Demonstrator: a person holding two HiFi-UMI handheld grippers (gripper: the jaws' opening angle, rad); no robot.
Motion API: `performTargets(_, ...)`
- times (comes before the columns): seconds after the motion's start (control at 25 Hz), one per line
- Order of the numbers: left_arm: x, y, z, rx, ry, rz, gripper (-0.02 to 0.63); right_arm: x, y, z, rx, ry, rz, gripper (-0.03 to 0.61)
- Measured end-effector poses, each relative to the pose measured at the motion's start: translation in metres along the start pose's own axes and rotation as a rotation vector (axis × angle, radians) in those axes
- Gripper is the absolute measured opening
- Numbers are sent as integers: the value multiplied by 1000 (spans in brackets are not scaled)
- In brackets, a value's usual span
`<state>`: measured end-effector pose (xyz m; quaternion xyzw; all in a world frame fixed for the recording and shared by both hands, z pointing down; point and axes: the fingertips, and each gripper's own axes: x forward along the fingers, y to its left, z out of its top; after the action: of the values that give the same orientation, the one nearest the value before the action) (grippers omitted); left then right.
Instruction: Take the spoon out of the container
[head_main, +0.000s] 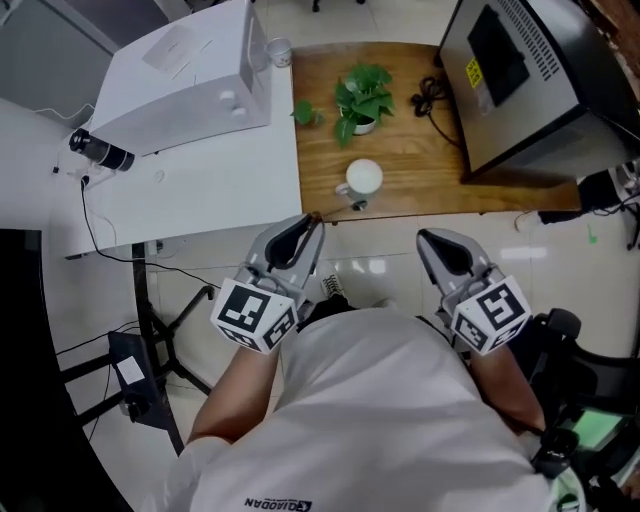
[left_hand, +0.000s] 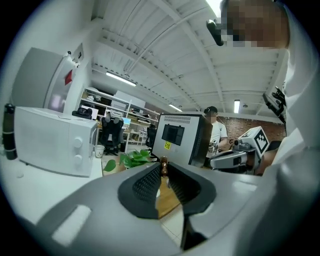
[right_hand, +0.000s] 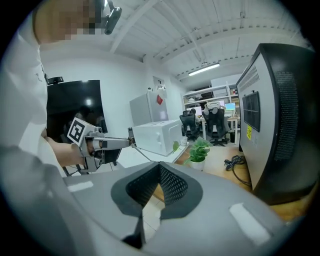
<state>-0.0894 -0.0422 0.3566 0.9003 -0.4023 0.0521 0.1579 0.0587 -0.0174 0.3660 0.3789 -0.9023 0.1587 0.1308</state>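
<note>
A white cup (head_main: 364, 177) stands near the front edge of the wooden table (head_main: 420, 170). The spoon's dark handle (head_main: 357, 205) leans out of it toward me. In the left gripper view that brown beaded handle (left_hand: 162, 166) shows past the jaw tips, in line with their gap. My left gripper (head_main: 313, 220) (left_hand: 162, 173) hovers off the table's front left corner, its jaws a narrow gap apart with nothing in them. My right gripper (head_main: 424, 237) (right_hand: 159, 167) hangs below the table's front edge, with its tips together and empty.
A potted plant (head_main: 362, 98) sits behind the cup, with a coiled black cable (head_main: 432, 98) to its right. A big black appliance (head_main: 520, 70) fills the table's right side. A white microwave (head_main: 185, 80) and a paper cup (head_main: 279, 50) stand on the white table (head_main: 200, 195) at left.
</note>
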Motion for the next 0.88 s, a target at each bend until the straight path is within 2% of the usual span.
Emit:
performTargets(0.24, -25, -60, -25, -25, 2, 97, 52, -67, 5, -27, 1, -14, 39, 6)
performTargets(0.44, -50, -110, -44, -35, 2, 168, 52, -106, 18, -49, 5, -2, 111, 6)
performTargets(0.68, -74, -145, -60, -17, 5, 191, 52, -127, 38, -64, -33, 17, 166, 6)
performTargets(0.88, -86, -148, -69, -8, 29, 169, 52, -134, 50, -65, -32, -3, 141, 6)
